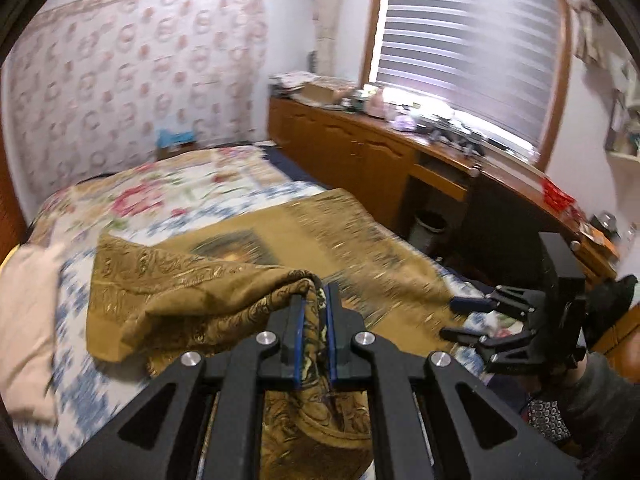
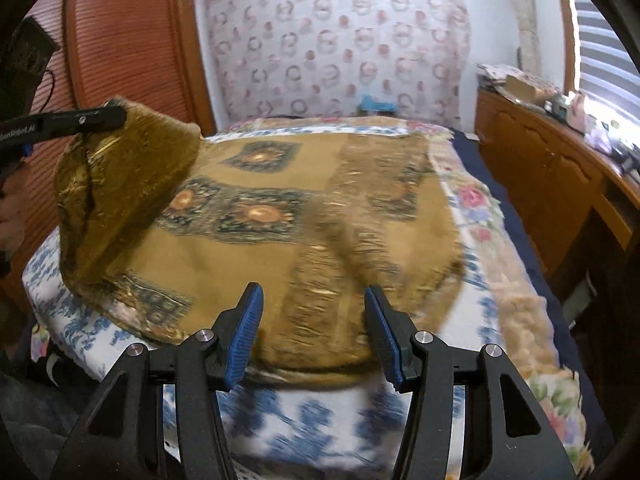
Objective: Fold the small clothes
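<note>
Across bed (image 2: 472, 240) with floral blue-and-pink quilt: mustard patterned cloth (image 2: 280, 216) spread flat, one corner lifted off quilt. Left gripper (image 1: 314, 304) clamped tight on that corner, fabric bunched between blue pads. Right gripper (image 2: 314, 332) half open over near hem, nothing between pads. Rose-ring wallpaper behind bed, wooden cabinet run (image 1: 360, 152) with cluttered worktop along side, slatted blind (image 1: 472, 40) over bright window, reddish louvred door (image 2: 120, 40) opposite.
</note>
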A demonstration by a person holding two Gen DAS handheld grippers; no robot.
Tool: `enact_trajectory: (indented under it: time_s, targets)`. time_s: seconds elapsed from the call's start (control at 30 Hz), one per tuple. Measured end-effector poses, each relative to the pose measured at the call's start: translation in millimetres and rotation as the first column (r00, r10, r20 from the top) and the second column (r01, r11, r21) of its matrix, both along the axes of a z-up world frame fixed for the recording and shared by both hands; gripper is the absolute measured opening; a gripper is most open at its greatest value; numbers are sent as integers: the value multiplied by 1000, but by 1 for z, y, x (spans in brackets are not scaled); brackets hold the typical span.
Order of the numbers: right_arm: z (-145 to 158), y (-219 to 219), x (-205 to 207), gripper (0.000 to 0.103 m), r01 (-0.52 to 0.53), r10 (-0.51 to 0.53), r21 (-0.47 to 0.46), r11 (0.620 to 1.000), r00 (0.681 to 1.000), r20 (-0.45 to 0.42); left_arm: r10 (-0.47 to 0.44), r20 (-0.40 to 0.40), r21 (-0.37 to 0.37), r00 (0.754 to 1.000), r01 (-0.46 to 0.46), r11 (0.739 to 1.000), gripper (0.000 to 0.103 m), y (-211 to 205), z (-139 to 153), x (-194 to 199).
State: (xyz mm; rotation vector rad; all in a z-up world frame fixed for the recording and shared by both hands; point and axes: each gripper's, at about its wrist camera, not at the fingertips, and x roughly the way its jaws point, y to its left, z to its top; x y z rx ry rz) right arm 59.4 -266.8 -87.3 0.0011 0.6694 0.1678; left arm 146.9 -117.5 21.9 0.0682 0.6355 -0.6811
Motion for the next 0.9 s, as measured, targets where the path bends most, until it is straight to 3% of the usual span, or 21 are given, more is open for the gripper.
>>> enact_trajectory:
  time_s: [0.33, 0.63, 0.73, 0.8, 0.9]
  targets:
    - [7, -34, -23, 54, 60, -60, 16, 998, 998, 32, -139, 36, 48, 990, 137, 989, 5, -90, 32, 17]
    - [13, -59, -42, 54, 109, -111, 29, 994, 993, 47, -181, 10, 61, 983, 180, 982, 7, -133, 39, 29]
    - [14, -60, -42, 54, 112, -114, 27, 993, 992, 45, -194, -7, 64, 981, 194, 979, 16, -130, 33, 33]
    - [14, -60, -40, 54, 116, -116, 22, 993, 992, 43, -185, -7, 56, 983, 185, 981, 35, -123, 31, 35]
    - [15, -61, -34, 54, 118, -119, 23, 993, 992, 40, -171, -9, 38, 985, 171, 985, 47, -105, 31, 38]
